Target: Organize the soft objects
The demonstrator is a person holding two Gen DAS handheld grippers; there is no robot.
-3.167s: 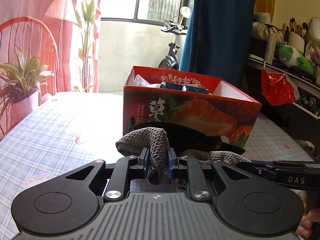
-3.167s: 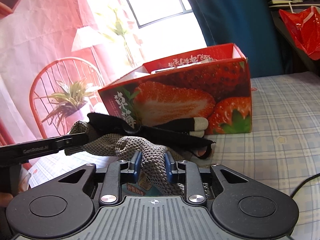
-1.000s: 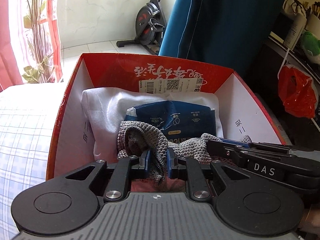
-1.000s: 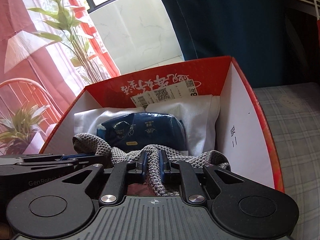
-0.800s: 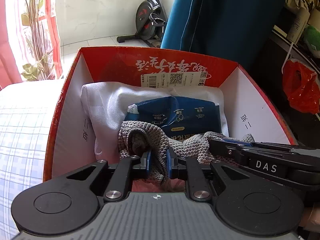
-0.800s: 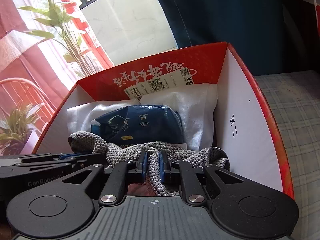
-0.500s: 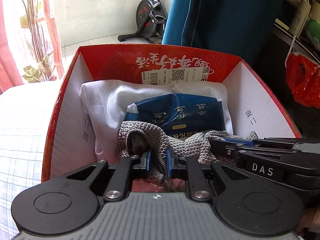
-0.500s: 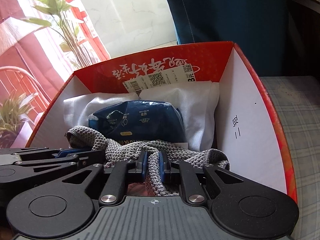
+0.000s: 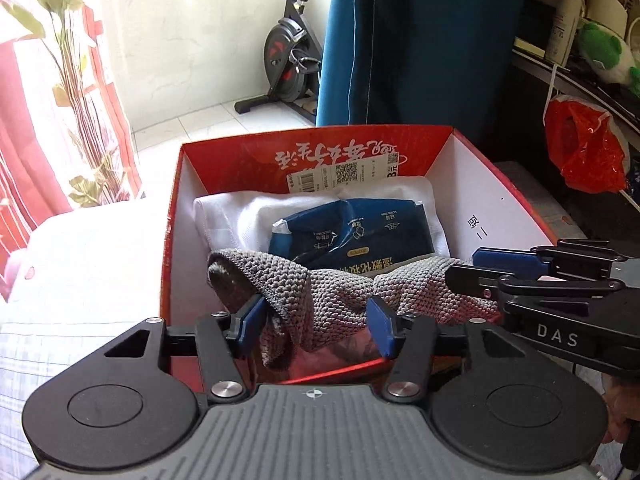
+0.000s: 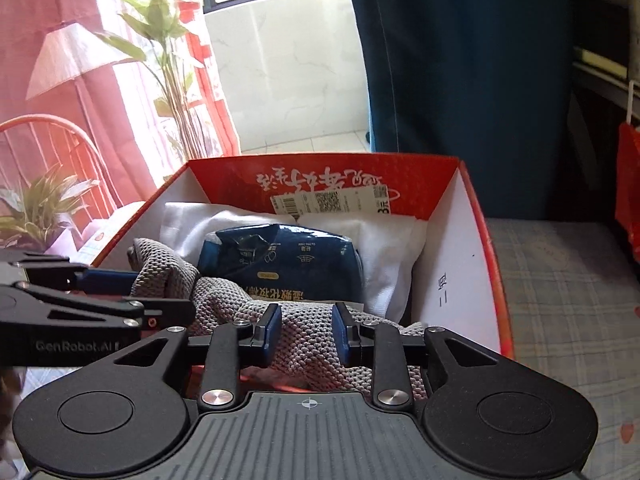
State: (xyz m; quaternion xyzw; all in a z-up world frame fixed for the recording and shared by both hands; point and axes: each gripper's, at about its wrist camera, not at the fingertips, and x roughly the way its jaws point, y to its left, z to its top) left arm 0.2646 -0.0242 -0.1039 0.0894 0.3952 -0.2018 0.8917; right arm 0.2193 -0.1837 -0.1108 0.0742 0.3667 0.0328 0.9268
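Both tongs spread: left tongs (image 9: 316, 326) and right tongs (image 10: 306, 334) are seen with jaws parted, nothing pinched. The grey knit cloth (image 9: 332, 292) is lying between the pads, loose, draped over the near edge inside the red strawberry box (image 9: 500, 184), partly on the blue packet (image 9: 352, 232) and the white fabric (image 9: 240, 216) beneath.

Step judged: release and withdrawal. To be done well, both tongs should be drawn straight back and slightly up, so that the open weave is not caught on a pad and dragged out over the box wall. One trailing end (image 9: 276, 348) hangs by the near wall; it may need to be tucked inward. Box rests on the checked table (image 10: 568, 280).
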